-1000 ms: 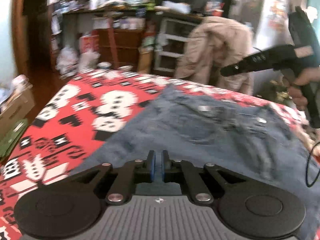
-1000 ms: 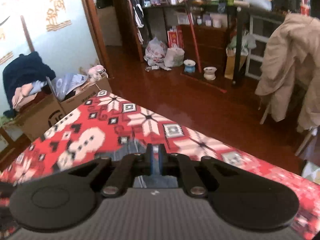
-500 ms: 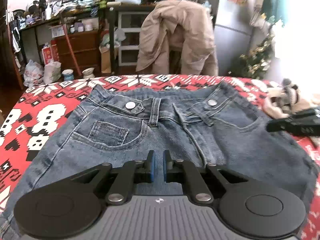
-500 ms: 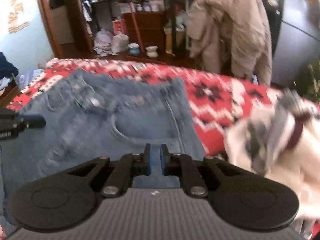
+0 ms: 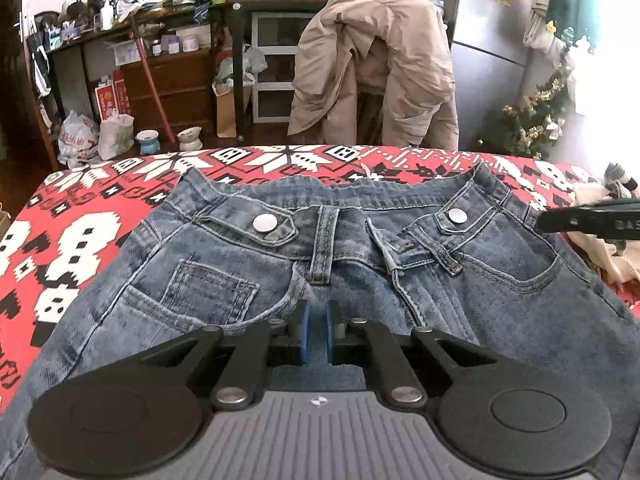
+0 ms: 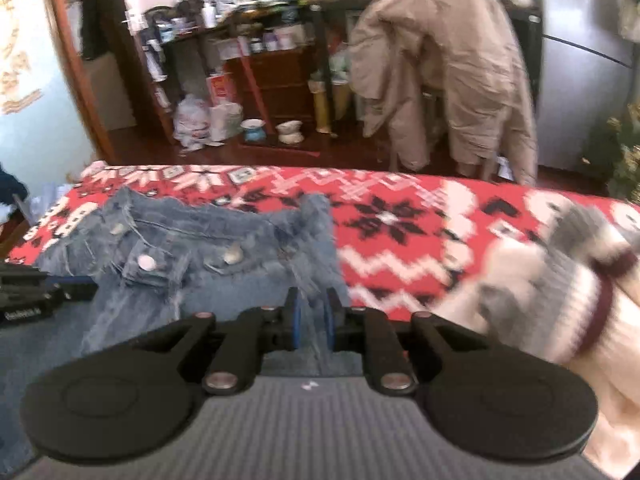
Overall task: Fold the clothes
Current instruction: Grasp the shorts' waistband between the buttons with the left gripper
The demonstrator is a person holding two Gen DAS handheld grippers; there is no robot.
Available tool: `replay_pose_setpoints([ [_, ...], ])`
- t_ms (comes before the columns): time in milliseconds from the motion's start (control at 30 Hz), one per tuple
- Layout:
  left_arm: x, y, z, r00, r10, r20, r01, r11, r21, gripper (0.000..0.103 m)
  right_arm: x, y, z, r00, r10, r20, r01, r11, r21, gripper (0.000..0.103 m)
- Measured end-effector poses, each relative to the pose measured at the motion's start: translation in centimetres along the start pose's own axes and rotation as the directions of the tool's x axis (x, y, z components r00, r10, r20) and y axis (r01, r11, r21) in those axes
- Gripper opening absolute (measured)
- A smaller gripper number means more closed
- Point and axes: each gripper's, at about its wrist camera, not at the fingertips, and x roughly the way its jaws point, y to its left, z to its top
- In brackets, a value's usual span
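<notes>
Right-side, blurred sweater (image 6: 560,280) beside jeans (image 6: 224,280).

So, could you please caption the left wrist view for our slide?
Left gripper, jaws slightly apart, poised over jeans spread waistband-up on a red patterned blanket.

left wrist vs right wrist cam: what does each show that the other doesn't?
Left wrist only: the blue denim jeans' small stitched coin pocket, a tinsel-trimmed green tree, and the right claw's black body at the right edge.

Right wrist only: a cream knit garment with grey and maroon stripes in full, a pale blue wall by a wooden door frame, and the left claw's body at the left edge.

Both: jeans on the red patterned blanket, beige coat draped on a chair.
</notes>
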Motion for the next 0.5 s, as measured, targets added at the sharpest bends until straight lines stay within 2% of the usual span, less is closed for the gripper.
replay_pose_setpoints([
  [33, 0.0, 0.0, 0.0, 1.000, -0.002, 0.003, 0.002, 1.000, -0.002, 0.007, 0.7, 0.4, 0.4, 1.000, 0.021, -0.006, -0.022, 0.999, -0.026, 0.015],
  [100, 0.1, 0.1, 0.1, 1.000, -0.005, 0.008, 0.005, 1.000, -0.007, 0.007, 2.7, 0.8, 1.1, 0.999, -0.017, -0.037, 0.016, 0.999, -0.044, 0.013],
  [133, 0.2, 0.1, 0.1, 1.000, -0.007, 0.011, 0.007, 1.000, -0.010, 0.007, 3.6, 1.0, 1.4, 0.998, -0.036, -0.052, 0.034, 0.998, -0.052, 0.007],
  [233, 0.3, 0.1, 0.2, 1.000, -0.011, 0.019, 0.012, 1.000, -0.017, 0.007, 5.0, -0.9, 1.6, 0.997, -0.061, -0.046, 0.062, 0.998, 0.009, 0.000],
  [400, 0.5, 0.2, 0.4, 0.999, -0.019, 0.033, 0.020, 0.999, -0.029, 0.007, 5.1, -1.3, 2.3, 0.991, -0.122, -0.050, 0.124, 0.992, 0.040, 0.000],
  [433, 0.5, 0.2, 0.4, 0.999, -0.020, 0.035, 0.021, 0.999, -0.029, 0.007, 4.8, -0.7, 2.6, 0.989, -0.144, -0.034, 0.145, 0.989, 0.020, 0.003],
  [500, 0.8, 0.2, 0.6, 0.999, -0.014, 0.035, 0.015, 1.000, -0.026, 0.007, 4.7, 0.1, 3.0, 0.997, -0.080, -0.017, 0.081, 0.997, 0.009, 0.003],
])
